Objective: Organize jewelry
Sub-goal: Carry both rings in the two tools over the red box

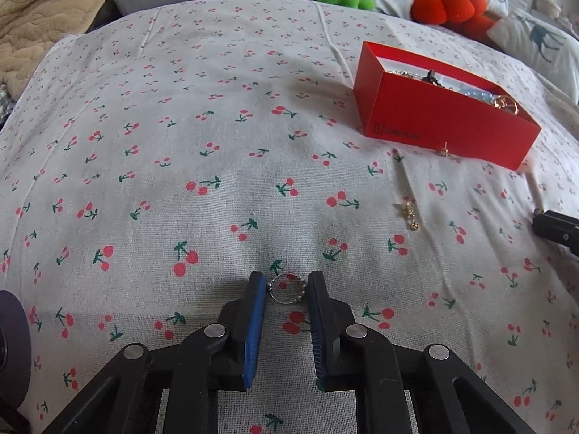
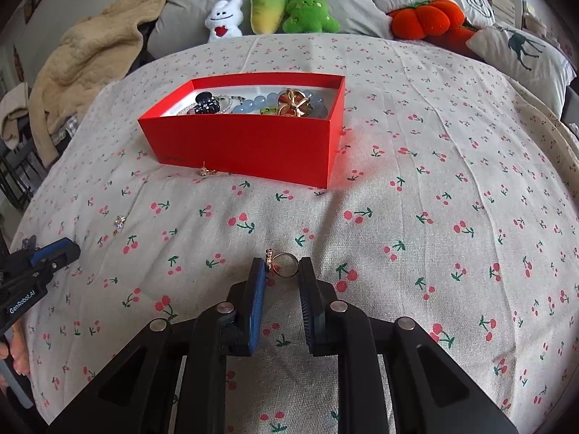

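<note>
- Nearest my left gripper (image 1: 286, 291), low centre frame, a small silver beaded ring (image 1: 286, 290) sits pinched between its pads, ready for boxing.
- Right gripper (image 2: 283, 267) likewise clamps a gold ring (image 2: 286, 267).
- Only the right view shows inside the red cardboard box (image 2: 246, 144): beads, clips.
</note>
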`<state>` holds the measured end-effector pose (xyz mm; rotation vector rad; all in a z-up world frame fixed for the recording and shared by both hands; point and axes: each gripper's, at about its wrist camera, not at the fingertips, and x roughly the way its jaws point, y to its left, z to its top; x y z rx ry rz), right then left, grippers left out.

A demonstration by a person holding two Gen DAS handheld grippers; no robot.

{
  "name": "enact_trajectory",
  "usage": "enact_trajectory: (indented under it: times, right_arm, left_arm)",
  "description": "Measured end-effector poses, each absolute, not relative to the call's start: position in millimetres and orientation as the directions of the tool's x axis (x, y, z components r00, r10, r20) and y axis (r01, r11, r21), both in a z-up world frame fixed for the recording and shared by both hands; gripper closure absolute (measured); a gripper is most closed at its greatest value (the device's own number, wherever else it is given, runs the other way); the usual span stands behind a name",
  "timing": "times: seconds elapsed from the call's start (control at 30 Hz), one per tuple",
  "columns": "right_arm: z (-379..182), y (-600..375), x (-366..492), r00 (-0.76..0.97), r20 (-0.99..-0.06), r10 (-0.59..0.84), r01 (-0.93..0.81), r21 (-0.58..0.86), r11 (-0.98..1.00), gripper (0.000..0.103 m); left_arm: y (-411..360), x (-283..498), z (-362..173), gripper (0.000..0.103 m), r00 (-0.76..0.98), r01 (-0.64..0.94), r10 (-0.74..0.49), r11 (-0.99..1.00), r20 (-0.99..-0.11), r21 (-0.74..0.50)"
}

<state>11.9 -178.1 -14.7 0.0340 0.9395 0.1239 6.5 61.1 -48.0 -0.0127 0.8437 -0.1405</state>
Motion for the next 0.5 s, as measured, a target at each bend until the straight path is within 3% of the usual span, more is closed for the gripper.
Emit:
enact_trajectory:
  times: [0.5]
  right_arm:
    - [-7, -170, 1, 0.598, -0.787, 0.149, -0.121, 0.095, 0.988, 0.083]
  left_arm:
    - [61, 0, -38, 0.086, 0.666, 0.099, -0.159, 0.987, -0.729, -0.124]
